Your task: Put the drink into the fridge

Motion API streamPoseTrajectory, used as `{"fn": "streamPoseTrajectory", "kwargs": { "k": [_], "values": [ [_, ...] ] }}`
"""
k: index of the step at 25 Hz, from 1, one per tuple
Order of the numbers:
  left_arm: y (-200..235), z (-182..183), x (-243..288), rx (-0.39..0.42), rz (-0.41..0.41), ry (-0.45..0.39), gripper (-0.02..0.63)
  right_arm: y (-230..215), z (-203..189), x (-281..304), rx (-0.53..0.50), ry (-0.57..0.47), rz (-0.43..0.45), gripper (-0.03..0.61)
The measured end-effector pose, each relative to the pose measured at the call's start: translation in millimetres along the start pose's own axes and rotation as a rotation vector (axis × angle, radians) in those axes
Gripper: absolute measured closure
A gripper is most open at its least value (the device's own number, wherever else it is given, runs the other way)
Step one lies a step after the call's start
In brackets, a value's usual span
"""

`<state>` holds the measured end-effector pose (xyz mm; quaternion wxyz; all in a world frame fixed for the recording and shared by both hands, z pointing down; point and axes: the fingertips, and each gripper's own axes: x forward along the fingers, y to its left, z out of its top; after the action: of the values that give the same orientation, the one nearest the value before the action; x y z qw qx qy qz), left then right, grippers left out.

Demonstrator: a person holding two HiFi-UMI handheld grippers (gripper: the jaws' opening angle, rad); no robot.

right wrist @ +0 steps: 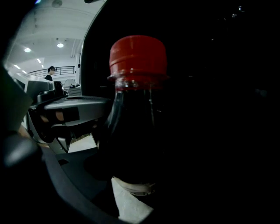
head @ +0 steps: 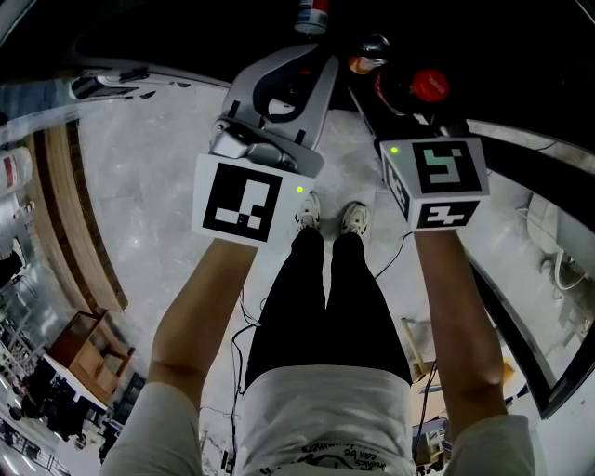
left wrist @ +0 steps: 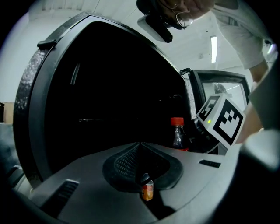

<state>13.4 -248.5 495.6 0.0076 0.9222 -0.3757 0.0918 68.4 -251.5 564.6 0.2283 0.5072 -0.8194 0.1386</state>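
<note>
My right gripper is shut on a cola bottle with dark liquid and a red cap. The bottle stands upright in the jaws and fills the right gripper view. The left gripper view shows the same bottle beside the right marker cube. The fridge gapes dark just ahead of both grippers, its grey rim curving on the left. My left gripper has its jaws together with nothing between them, and points into the opening.
A small orange can stands beyond the left jaws, also in the head view. A red, white and blue can sits deeper in the dark. A dark door edge runs down the right. Wooden furniture stands at left.
</note>
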Motion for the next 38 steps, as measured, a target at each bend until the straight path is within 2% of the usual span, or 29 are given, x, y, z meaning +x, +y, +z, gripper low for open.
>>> {"fn": "streamPoseTrajectory", "kwargs": {
  "k": [22, 38],
  "values": [
    [6.6, -19.7, 29.6, 0.02, -0.023, 0.019, 0.592, -32.8, -2.6, 53.6, 0.011, 0.015, -0.054, 0.268],
    [21.8, -29.8, 53.2, 0.037, -0.002, 0.031, 0.592, -50.2, -1.7, 77.1, 0.024, 0.003, -0.067, 0.267]
  ]
}}
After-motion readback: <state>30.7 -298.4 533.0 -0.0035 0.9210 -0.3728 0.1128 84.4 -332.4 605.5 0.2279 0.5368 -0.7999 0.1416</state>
